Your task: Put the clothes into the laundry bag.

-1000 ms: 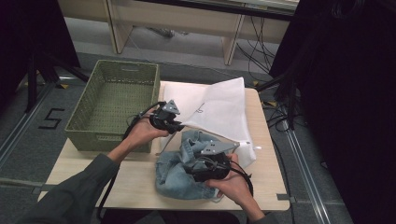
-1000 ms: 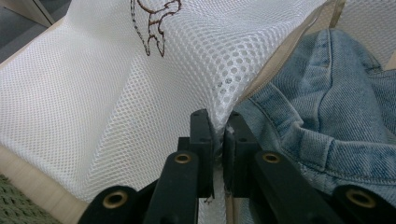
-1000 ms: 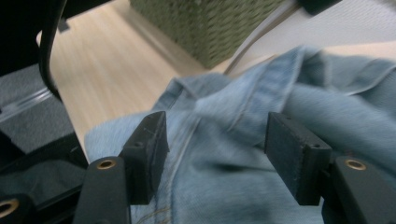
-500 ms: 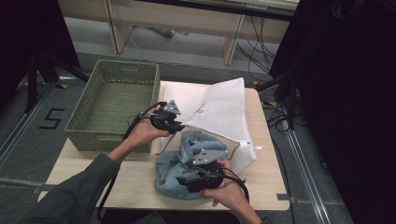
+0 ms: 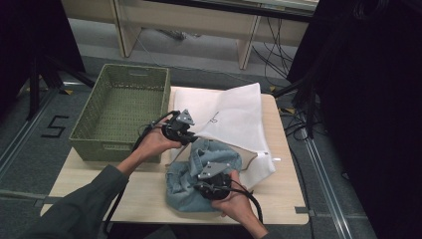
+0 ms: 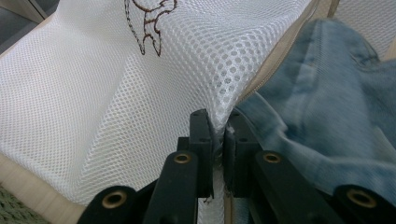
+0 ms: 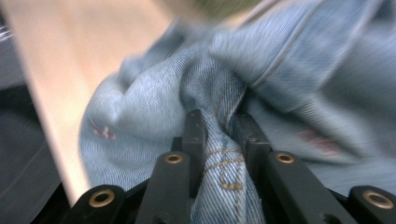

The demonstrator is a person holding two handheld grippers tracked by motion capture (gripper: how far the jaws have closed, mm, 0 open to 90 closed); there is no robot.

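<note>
A white mesh laundry bag [image 5: 234, 117] lies across the far half of the wooden table [image 5: 124, 184], with its zippered mouth facing me. My left gripper [image 5: 191, 137] is shut on the bag's mesh edge [image 6: 219, 112] beside the zipper and holds it up. Crumpled light-blue jeans [image 5: 186, 186] lie at the bag's mouth, partly inside it. My right gripper [image 5: 205, 188] sits low on the jeans near the table's front edge. Its jaws have just been closing and now pinch a seamed fold of denim [image 7: 224, 154].
A green woven basket [image 5: 122, 107] stands at the table's left, close to my left hand. Cables trail from both grippers over the tabletop. Black equipment and floor cables stand beyond the table's right side.
My right gripper has sunk onto the jeans and moved slightly left, and its jaws have closed on a fold of denim. The left gripper has kept still on the bag's edge.
</note>
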